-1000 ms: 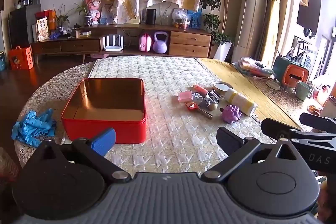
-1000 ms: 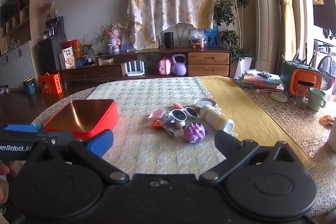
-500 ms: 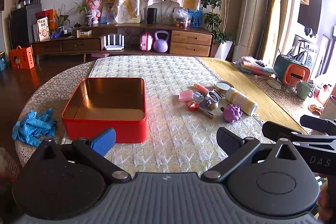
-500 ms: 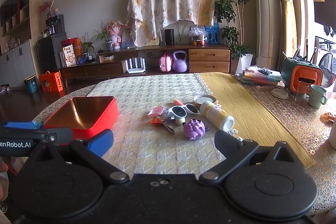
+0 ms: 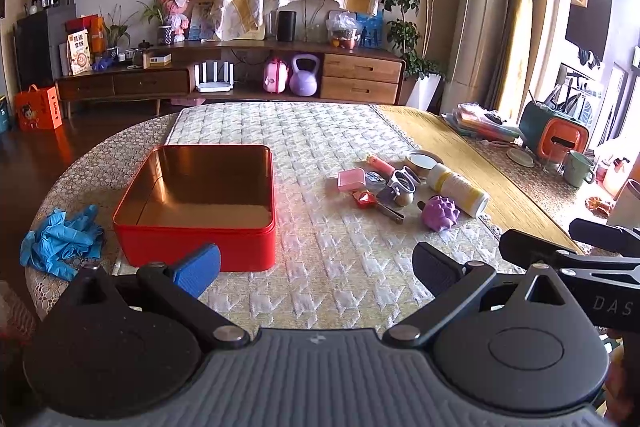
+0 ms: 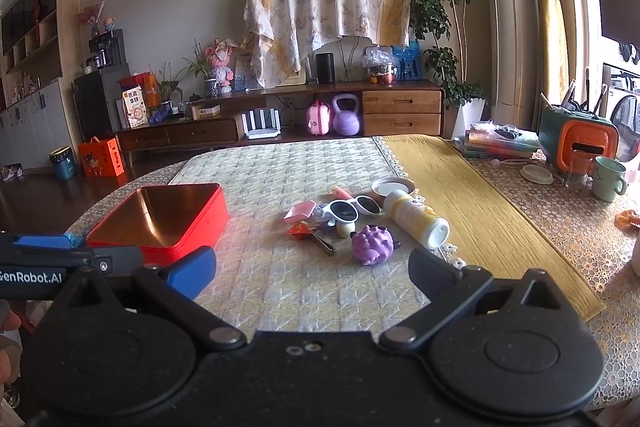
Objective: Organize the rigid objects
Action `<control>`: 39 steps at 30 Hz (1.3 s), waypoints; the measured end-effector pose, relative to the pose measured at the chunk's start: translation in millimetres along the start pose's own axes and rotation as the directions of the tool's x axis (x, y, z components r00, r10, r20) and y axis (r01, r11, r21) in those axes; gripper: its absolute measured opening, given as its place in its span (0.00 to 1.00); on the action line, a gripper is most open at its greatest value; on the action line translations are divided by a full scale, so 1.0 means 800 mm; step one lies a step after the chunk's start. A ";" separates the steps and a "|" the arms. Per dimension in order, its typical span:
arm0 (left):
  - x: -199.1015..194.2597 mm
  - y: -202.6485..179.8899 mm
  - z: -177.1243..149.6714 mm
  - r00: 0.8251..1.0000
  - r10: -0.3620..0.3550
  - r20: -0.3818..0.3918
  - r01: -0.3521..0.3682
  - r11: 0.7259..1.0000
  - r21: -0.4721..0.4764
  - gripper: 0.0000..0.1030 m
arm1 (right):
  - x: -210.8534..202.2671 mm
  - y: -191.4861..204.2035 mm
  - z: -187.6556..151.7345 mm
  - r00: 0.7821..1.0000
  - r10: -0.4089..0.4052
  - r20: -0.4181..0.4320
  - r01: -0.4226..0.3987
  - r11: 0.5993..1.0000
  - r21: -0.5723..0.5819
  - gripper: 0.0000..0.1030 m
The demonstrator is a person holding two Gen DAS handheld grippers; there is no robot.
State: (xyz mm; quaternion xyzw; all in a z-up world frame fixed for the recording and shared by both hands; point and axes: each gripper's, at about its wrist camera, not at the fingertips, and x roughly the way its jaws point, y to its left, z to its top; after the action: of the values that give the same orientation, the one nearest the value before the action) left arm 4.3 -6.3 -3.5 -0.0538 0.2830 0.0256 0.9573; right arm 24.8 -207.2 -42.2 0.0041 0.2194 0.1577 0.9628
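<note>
An open red tin box (image 5: 192, 241) (image 6: 188, 231) sits empty on the quilted cloth, left of centre. To its right lies a cluster: a purple spiky toy (image 5: 440, 213) (image 6: 374, 243), a white and yellow bottle (image 5: 460, 189) (image 6: 414, 217) on its side, white sunglasses (image 6: 354, 209), a pink piece (image 5: 351, 179) (image 6: 300, 209), a small red item (image 5: 365, 199) and a round tin lid (image 5: 422, 159). My left gripper (image 5: 316, 267) is open and empty, near the box's front. My right gripper (image 6: 312, 263) is open and empty, short of the cluster.
Blue gloves (image 5: 60, 241) lie at the table's left edge. A yellow runner (image 6: 472, 215) covers the right side. A green mug (image 6: 608, 177), an orange and green holder (image 6: 576, 141) and stacked books (image 6: 500, 143) stand far right. A sideboard (image 5: 240, 75) is behind.
Both grippers have shifted only slightly; the scene sits a little differently in each view. Nothing on the table has moved and both stay open.
</note>
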 end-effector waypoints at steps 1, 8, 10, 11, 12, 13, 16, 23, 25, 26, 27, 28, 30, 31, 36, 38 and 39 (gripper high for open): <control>0.000 0.000 0.000 1.000 0.000 0.000 0.000 1.000 0.000 1.00 | 0.000 0.000 0.001 1.000 0.001 0.000 -0.001 1.000 0.000 1.00; 0.004 0.000 0.000 1.000 0.000 -0.006 0.000 1.000 0.001 1.00 | 0.001 -0.001 -0.001 1.000 0.003 -0.002 -0.003 1.000 0.003 1.00; 0.006 0.001 -0.001 1.000 -0.002 -0.010 0.002 1.000 0.000 1.00 | 0.001 -0.001 0.000 1.000 0.002 -0.002 -0.002 1.000 0.003 1.00; 0.008 0.001 -0.002 1.000 -0.005 -0.014 0.005 1.000 -0.001 1.00 | 0.002 -0.001 -0.001 1.000 0.002 -0.004 -0.002 1.000 0.004 1.00; 0.010 0.001 -0.002 1.000 -0.006 -0.019 0.006 1.000 -0.002 1.00 | 0.003 -0.001 -0.002 1.000 0.003 -0.006 -0.003 1.000 0.005 1.00; 0.013 0.000 -0.002 1.000 -0.007 -0.023 0.007 1.000 -0.001 1.00 | 0.006 -0.003 -0.004 1.000 0.003 -0.007 -0.003 1.000 0.007 0.99; 0.019 -0.001 0.001 0.999 -0.006 -0.033 0.006 1.000 0.001 1.00 | 0.011 -0.008 -0.005 1.000 0.003 -0.011 -0.002 1.000 0.015 0.99; 0.045 -0.010 0.010 0.997 -0.013 -0.070 0.016 0.999 0.037 1.00 | 0.032 -0.033 0.001 1.000 -0.001 -0.026 0.002 1.000 0.025 0.99; 0.055 -0.014 0.015 0.997 -0.018 -0.072 0.022 0.998 0.054 1.00 | 0.040 -0.043 0.002 0.999 -0.008 -0.034 0.009 1.000 0.027 0.99; 0.061 -0.016 0.018 0.997 -0.023 -0.075 0.028 0.998 0.057 1.00 | 0.044 -0.050 0.004 0.999 -0.013 -0.041 0.014 0.999 0.032 0.99; 0.067 -0.017 0.021 0.996 -0.034 -0.081 0.038 0.998 0.054 1.00 | 0.048 -0.057 0.005 0.999 -0.018 -0.050 0.020 0.999 0.038 0.99; 0.073 -0.018 0.024 0.995 -0.045 -0.087 0.049 0.998 0.048 1.00 | 0.053 -0.065 0.006 0.998 -0.022 -0.063 0.025 0.999 0.045 0.99; 0.085 -0.022 0.029 0.993 -0.064 -0.096 0.069 0.997 0.046 1.00 | 0.060 -0.076 0.005 0.997 -0.031 -0.075 0.035 0.998 0.052 0.99; 0.091 -0.025 0.031 0.993 -0.068 -0.099 0.074 0.996 0.053 1.00 | 0.065 -0.083 0.005 0.996 -0.040 -0.079 0.045 0.998 0.050 0.99; 0.121 -0.044 0.039 0.989 -0.089 -0.118 0.097 0.993 0.069 1.00 | 0.085 -0.110 0.003 0.993 -0.055 -0.107 0.060 0.997 0.047 0.97; 0.136 -0.050 0.043 0.989 -0.080 -0.123 0.089 0.993 0.074 1.00 | 0.092 -0.114 0.004 0.992 -0.036 -0.117 0.041 0.998 0.042 0.97; 0.144 -0.052 0.045 0.990 -0.070 -0.125 0.080 0.994 0.076 1.00 | 0.094 -0.114 0.003 0.992 -0.034 -0.120 0.038 0.999 0.035 0.97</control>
State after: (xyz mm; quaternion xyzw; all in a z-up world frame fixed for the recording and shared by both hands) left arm 123.6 -41.2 -32.1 -0.0270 0.3399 -0.0254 0.9397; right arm 117.7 -271.0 -78.5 0.0087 0.2795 0.1362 0.9504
